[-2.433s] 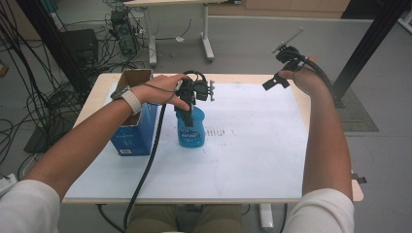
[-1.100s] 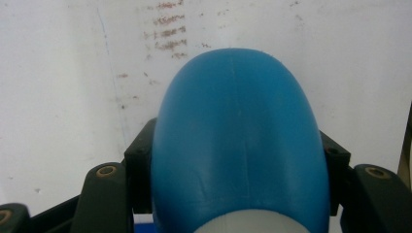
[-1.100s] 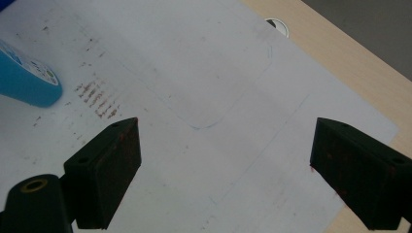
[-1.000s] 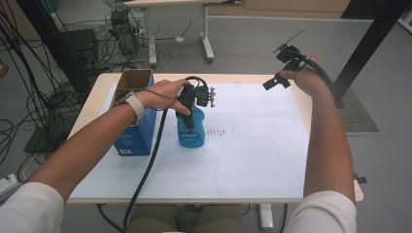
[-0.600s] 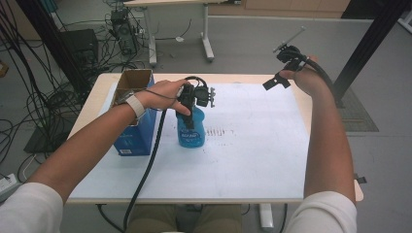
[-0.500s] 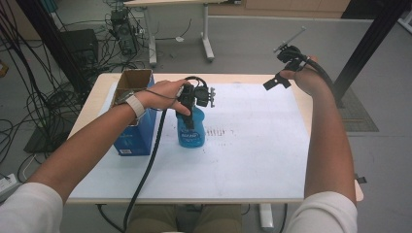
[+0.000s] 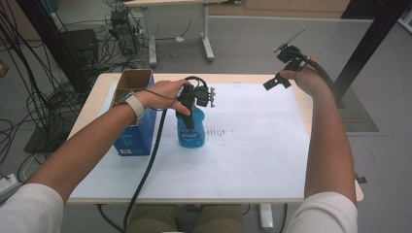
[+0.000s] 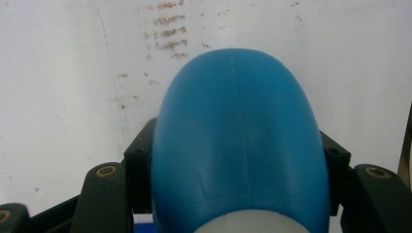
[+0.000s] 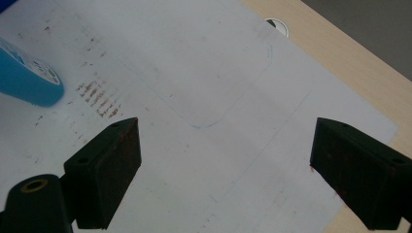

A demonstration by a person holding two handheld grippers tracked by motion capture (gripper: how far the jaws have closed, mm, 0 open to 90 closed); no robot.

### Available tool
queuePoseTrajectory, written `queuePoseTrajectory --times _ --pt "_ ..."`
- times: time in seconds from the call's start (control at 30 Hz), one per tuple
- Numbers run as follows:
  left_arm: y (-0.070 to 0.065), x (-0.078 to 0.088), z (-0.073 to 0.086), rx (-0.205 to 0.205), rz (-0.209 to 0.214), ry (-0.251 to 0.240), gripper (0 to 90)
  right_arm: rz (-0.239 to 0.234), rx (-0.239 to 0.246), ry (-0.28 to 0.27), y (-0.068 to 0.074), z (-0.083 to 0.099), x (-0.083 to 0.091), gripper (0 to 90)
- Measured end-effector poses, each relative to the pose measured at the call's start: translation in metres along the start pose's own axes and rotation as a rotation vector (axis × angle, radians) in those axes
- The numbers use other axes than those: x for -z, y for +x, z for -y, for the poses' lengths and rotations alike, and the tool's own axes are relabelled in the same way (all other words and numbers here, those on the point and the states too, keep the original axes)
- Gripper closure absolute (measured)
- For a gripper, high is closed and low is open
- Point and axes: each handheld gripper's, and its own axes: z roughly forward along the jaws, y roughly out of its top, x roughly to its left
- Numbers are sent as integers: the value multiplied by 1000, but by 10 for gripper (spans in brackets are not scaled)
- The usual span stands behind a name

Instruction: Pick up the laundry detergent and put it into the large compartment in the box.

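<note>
Left gripper clamped on blue bottle from above, jaws pressed on both sides of the rounded shoulder, as seen in left gripper view. Bottle upright on white mat, near table middle, just right of blue carton; touching carton or not, cannot tell. Right gripper held up above the far right corner, well apart from bottle, jaws spread wide, nothing between them.

Likely step: lifting or moving the bottle with the left hand. To do well: keep grip square on the shoulder, lift straight up to avoid tipping, steer clear of carton's open top, keep cable from dragging over the bottle. Grip sits high on a smooth curved surface, so probably slip-prone; slow moves advised. Right gripper free to steady the base if needed.

Count: one bottle, one carton, one mat, one table, two grippers, two forearms. Brown smudge marks on mat beside bottle, one patch.
</note>
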Motion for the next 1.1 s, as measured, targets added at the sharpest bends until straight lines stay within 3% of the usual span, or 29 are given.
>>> queuePoseTrajectory --times 1.1 --pt "0 0 0 0 0 0 380 3 0 -6 3 -1 1 111"
